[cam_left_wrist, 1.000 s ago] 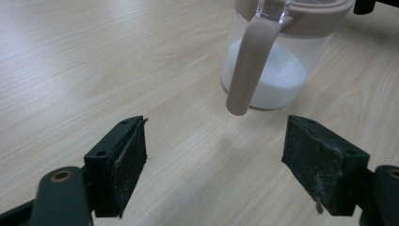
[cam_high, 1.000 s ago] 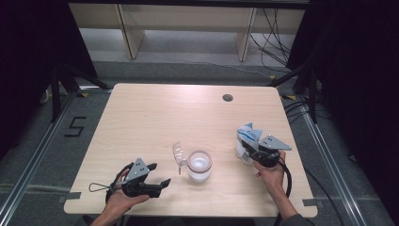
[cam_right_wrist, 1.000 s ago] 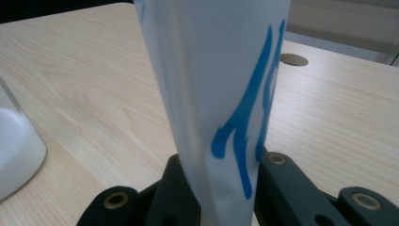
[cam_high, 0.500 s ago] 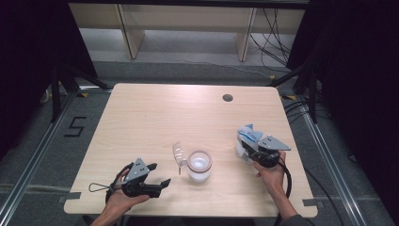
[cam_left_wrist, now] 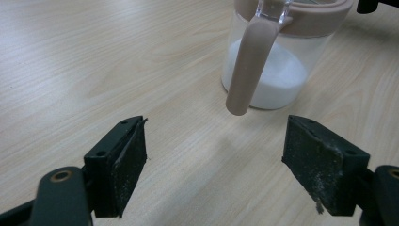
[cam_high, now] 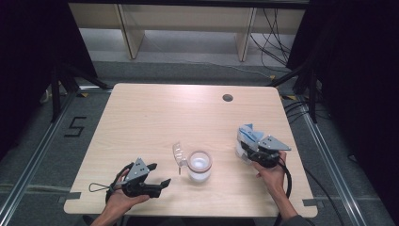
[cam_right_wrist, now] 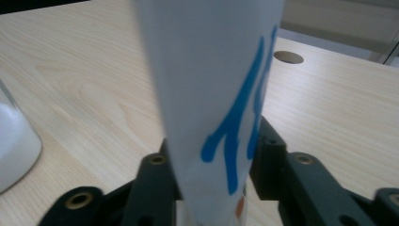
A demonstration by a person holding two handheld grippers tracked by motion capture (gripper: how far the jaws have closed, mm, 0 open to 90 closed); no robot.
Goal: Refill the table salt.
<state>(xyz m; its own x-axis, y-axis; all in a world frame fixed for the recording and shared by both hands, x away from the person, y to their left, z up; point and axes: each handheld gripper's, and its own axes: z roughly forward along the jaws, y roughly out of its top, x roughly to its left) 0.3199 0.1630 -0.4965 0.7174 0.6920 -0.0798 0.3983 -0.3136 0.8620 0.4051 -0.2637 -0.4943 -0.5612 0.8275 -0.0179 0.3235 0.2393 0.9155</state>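
Just been opening the right tool (cam_high: 245, 151) around the white bag (cam_high: 248, 135) by the surface's (cam_high: 164, 117) right edge, likely letting go; left tool (cam_high: 160, 183) wide and empty.

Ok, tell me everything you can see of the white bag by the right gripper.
The white bag is a soft packet with blue lettering, standing upright on the table near its right edge, top crumpled. It sits between the right gripper jaws, which have just been opening; whether the pads touch it is unclear. The jar stands apart.
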